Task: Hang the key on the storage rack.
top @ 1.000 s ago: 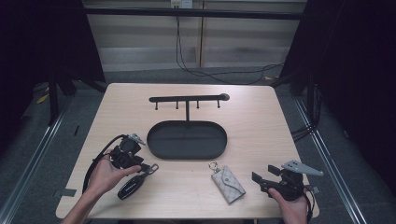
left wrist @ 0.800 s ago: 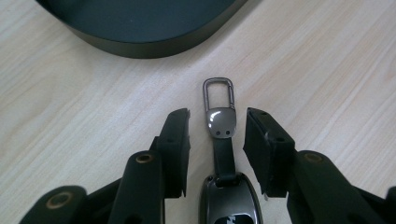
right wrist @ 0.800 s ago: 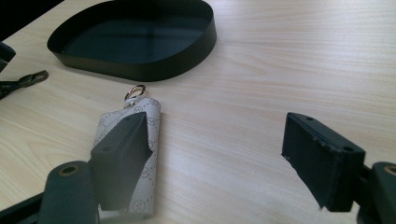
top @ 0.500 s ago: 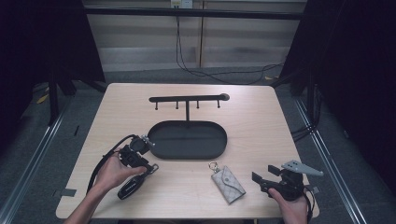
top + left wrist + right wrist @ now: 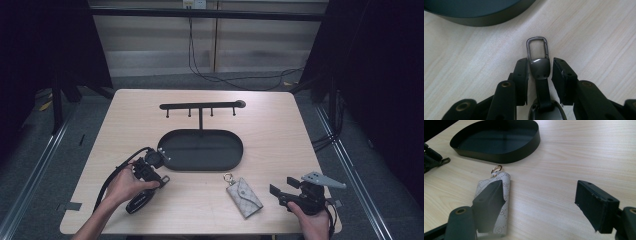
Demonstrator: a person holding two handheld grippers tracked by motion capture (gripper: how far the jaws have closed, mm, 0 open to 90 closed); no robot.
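Dark metal key fob with leather strap and carabiner clip (image 5: 538, 53): lies flat on the pale wooden table (image 5: 280, 130), just beside the black oval metal tray (image 5: 201, 149). Likely light, rigid, slippery; best taken at the clip's neck. Left gripper (image 5: 539, 67): jaws apart, straddling that neck, not clenched.

Grey patterned leather key pouch with gold ring (image 5: 243, 189): flat, near the front edge. Probably soft and light.

Right gripper (image 5: 541, 202): jaws wide apart, empty, beside the pouch.

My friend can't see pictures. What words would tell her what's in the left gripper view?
Two black jaws of the left gripper sit on either side of a dark metal key-fob clip, close to it but with small gaps, on a pale wooden table. The clip's loop points away from the camera, toward the curved edge of a black tray at the top.
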